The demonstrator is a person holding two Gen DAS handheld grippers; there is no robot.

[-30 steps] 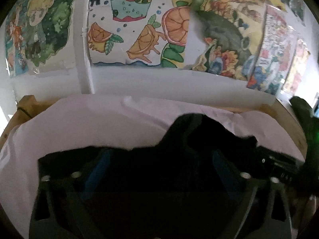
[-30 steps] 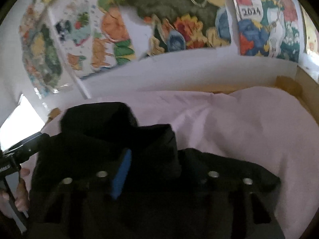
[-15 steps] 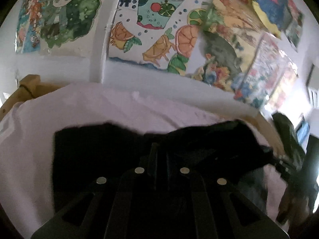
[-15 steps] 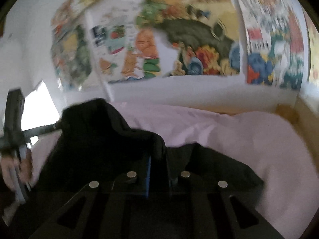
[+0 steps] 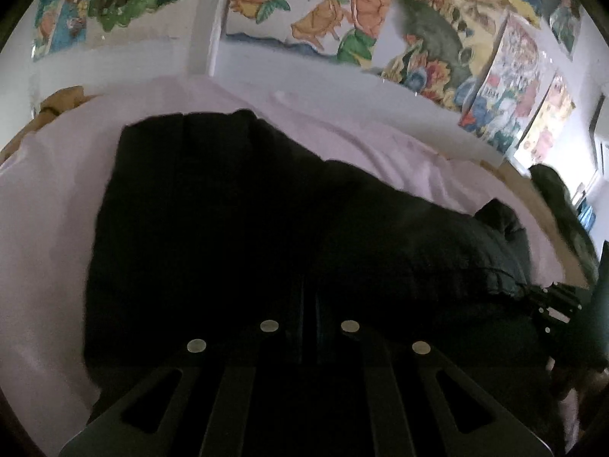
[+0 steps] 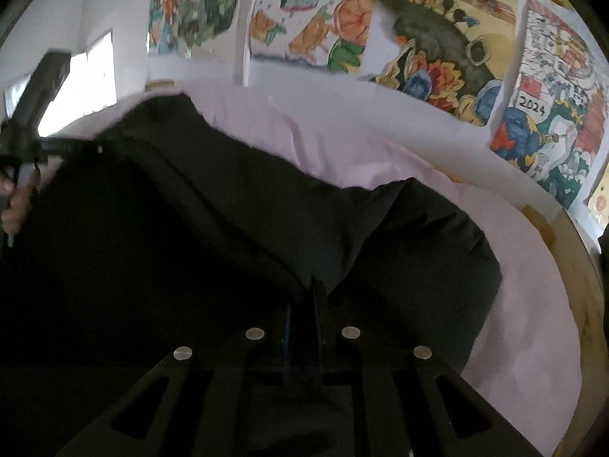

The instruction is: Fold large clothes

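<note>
A black garment [image 5: 289, 228] lies spread across a pale pink sheet [image 5: 45, 205], filling the centre and lower half of both wrist views. In the left wrist view, the left gripper [image 5: 309, 304] at bottom centre has its two fingers drawn together with only a thin slit between them, pinching the near edge of the dark cloth. In the right wrist view, the right gripper [image 6: 304, 304] at bottom centre is likewise closed to a narrow gap on a raised ridge of the same garment [image 6: 266, 221], which runs diagonally from the upper left of the frame to the fingertips. The opposite gripper appears at each frame's side edge: at lower right in the left view, at upper left in the right view. Colourful painted posters [image 6: 430, 38] line the white wall [image 5: 304, 72] across the top. A wooden frame edge [image 6: 582, 266] curves down the right side of the right view.
</note>
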